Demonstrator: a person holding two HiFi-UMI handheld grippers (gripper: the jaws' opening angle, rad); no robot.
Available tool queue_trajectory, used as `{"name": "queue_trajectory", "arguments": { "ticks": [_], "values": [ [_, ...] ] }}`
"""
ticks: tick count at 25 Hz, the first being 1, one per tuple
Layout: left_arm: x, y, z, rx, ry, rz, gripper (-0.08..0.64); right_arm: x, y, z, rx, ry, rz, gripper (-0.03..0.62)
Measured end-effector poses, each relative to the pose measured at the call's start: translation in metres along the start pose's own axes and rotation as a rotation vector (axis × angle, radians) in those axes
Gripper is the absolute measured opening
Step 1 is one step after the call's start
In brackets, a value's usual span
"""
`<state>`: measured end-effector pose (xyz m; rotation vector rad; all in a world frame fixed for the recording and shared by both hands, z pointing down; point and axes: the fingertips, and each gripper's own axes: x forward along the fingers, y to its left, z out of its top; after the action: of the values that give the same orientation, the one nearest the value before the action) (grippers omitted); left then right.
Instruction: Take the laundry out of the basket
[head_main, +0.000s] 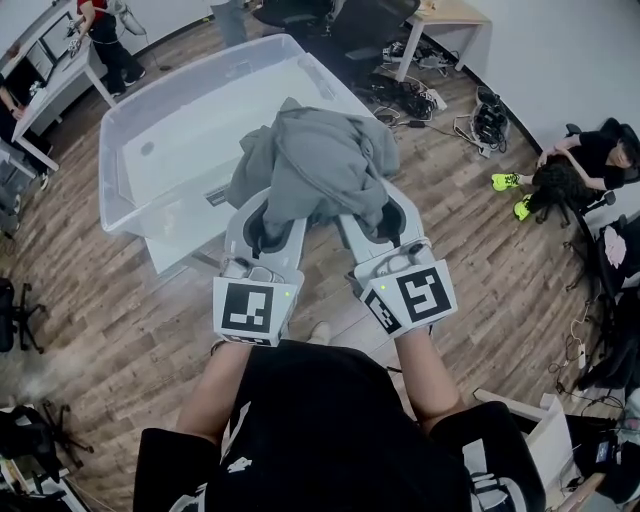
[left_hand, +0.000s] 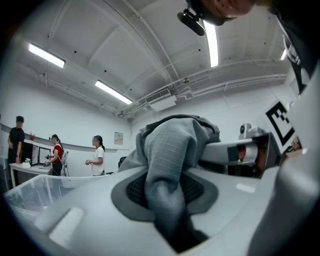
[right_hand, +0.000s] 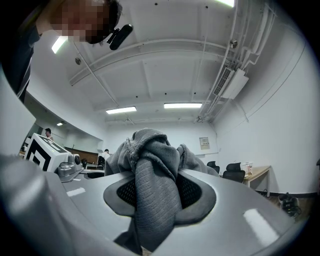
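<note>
Lift-out step: the left gripper (head_main: 266, 228) and right gripper (head_main: 386, 222) are clamping their jaws on the crumpled grey knit garment (head_main: 318, 165), holding it over the translucent plastic basket's (head_main: 108, 170) near-right corner. Next move is probably carrying it clear.

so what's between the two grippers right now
The grey garment, bunched up: the left gripper and right gripper each have their fingers shut on a fold of it. The head view shows it bridging the gap.
</note>
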<state>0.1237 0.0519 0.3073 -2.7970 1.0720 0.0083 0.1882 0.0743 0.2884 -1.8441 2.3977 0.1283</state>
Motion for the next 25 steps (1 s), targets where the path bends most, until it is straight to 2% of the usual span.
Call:
{"name": "queue_trajectory", "arguments": {
  "ticks": [25],
  "values": [
    [0.024, -0.046, -0.005, -0.012, 0.017, -0.122, 0.107, -0.035, -0.038, -0.005, -0.010, 0.011, -0.118, 0.144]
  ]
}}
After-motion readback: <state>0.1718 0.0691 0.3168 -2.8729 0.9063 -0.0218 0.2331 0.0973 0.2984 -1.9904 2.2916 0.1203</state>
